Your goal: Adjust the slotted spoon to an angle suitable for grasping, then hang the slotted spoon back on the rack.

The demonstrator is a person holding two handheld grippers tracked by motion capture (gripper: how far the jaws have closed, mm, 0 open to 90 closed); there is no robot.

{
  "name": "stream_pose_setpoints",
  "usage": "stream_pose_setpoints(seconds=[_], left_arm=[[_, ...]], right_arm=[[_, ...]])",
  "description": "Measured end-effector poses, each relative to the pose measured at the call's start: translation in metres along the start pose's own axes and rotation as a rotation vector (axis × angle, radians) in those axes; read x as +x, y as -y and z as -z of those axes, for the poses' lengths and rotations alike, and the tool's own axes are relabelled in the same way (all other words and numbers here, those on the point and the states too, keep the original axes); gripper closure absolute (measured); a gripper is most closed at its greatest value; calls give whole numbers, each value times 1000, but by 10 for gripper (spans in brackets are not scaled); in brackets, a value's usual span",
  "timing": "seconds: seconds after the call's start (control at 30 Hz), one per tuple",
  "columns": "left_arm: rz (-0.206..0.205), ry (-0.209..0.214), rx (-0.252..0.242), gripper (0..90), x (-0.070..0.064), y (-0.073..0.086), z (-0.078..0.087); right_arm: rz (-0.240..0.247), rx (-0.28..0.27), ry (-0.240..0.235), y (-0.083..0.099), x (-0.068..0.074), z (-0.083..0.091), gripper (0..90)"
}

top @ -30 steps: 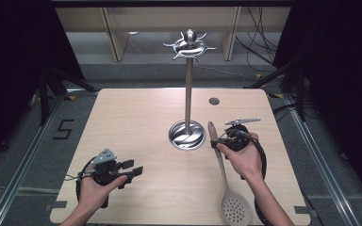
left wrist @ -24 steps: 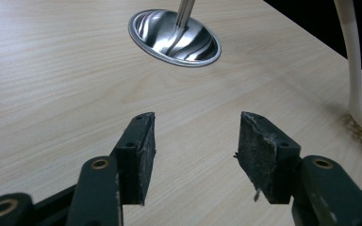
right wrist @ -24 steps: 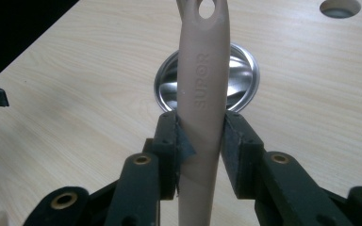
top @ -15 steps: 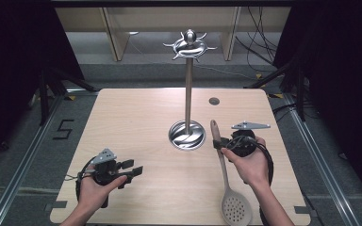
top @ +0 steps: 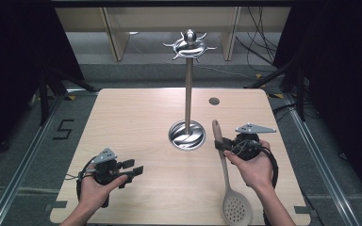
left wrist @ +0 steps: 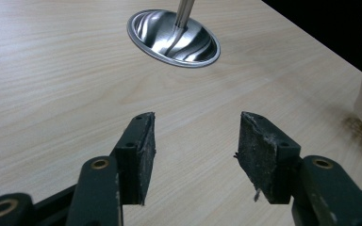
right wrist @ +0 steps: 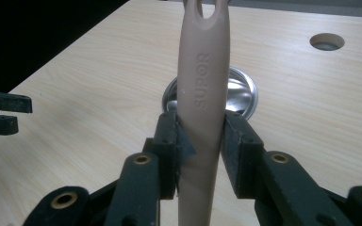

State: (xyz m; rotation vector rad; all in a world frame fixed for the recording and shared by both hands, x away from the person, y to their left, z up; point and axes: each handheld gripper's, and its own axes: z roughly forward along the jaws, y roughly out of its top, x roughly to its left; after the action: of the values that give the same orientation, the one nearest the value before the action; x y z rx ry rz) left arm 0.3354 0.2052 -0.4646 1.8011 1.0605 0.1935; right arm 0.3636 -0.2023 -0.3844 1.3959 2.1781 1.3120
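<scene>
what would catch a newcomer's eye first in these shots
Probably the tall shiny metal stand, rising from its round base at the middle of the wooden table to a ring of hooks at the top. Next, the beige slotted spoon on the right side, its handle clamped in the right gripper, while the left gripper waits open over bare wood.

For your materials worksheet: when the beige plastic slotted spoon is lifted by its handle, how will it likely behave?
The beige plastic slotted spoon probably stays stiff: its long handle looks straight in the high view. It likely feels light, being slim, with a perforated bowl. Since the right tool grips near the hanging-hole end, far from the bowl, that bowl end may sag or swing; the smooth handle might slip.
</scene>
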Motion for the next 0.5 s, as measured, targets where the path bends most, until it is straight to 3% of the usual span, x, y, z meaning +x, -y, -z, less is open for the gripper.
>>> stream_pose_setpoints(seconds=[0.1,0.13,0.17,0.37,0.4,0.43,0.5], left_arm=[[-7,-1,-2,459,0,0,1],[-7,-1,-2,459,0,0,1],[-6,0,-10,459,-1,0,1],[-16,5,-6,459,-1,0,2],[-11,2,-6,459,-1,0,2],[-22,-5,-3,459,-1,-1,3],[-2,2,-11,459,0,0,2]], right_arm=[[20,-3,-5,0,0,1,695],[57,-2,10,-1,-2,1,695],[45,-6,-13,-1,-1,0,696],[38,-7,-6,-1,2,2,695],[49,-10,-15,-2,2,2,695],[71,-24,10,-2,2,5,696],[79,-26,7,-3,1,7,696]])
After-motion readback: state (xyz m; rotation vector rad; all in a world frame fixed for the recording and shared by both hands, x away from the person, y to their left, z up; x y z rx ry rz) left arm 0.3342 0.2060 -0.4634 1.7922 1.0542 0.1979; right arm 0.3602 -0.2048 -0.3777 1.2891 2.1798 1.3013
